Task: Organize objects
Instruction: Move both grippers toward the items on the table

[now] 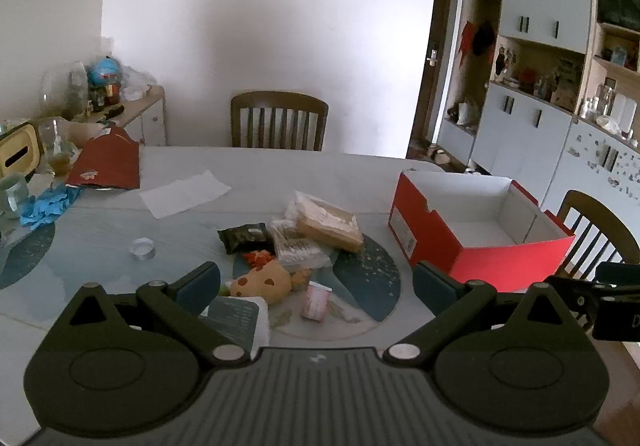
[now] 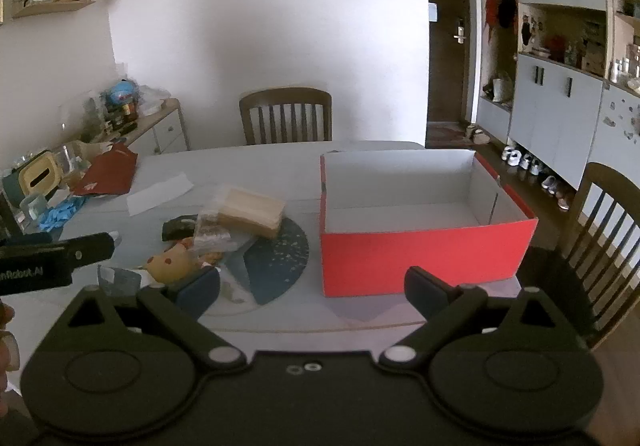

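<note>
1. The left gripper (image 1: 316, 282) is spread wide, holding nothing; the snack pile (image 1: 296, 246) lies just beyond its fingertips, left of the red box (image 1: 476, 246).
2. The right gripper (image 2: 312, 286) gapes empty, the red box (image 2: 420, 258) just ahead between its fingers.

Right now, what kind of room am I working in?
Most likely a home dining area next to the entryway. There is a dining table with a wooden chair behind it, wall cabinets with shoes lined up beneath, and a door beyond.
</note>
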Demonstrator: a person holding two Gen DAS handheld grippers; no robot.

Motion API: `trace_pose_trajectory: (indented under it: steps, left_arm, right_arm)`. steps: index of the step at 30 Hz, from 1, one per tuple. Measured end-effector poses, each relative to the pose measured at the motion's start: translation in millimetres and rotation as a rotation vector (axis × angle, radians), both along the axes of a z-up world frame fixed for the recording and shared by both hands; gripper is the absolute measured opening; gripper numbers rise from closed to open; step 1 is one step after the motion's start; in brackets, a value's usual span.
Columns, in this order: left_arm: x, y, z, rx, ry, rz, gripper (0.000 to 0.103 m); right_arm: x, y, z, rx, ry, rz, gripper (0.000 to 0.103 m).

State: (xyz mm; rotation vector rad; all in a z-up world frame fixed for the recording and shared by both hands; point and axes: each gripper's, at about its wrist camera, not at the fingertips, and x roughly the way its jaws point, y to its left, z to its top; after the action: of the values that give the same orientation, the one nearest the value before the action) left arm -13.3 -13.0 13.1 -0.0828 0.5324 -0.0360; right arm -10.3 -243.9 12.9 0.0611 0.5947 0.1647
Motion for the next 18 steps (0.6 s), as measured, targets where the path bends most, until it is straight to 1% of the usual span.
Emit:
trace_pose_trajectory:
  steps: [7, 12, 15, 18]
  left_arm:
    - [5, 9, -3, 0.018, 0.002, 0.023, 0.103]
    - [17, 25, -13, 0.022, 0.012, 0.033, 0.103]
    - [27, 38, -25, 0.026, 0.045, 0.015, 0.103]
    - [36, 54, -37, 0.062, 0.062, -0.024, 0.103]
  right_arm:
    - [6, 10, -6, -0.006, 0.027, 0.031, 0.099]
    - [20, 26, -14, -0.011, 0.055, 0.073, 0.099]
    - [34, 38, -20, -0.009, 0.093, 0.103, 0.099]
    - [49, 52, -30, -0.021, 0.13, 0.121, 0.098]
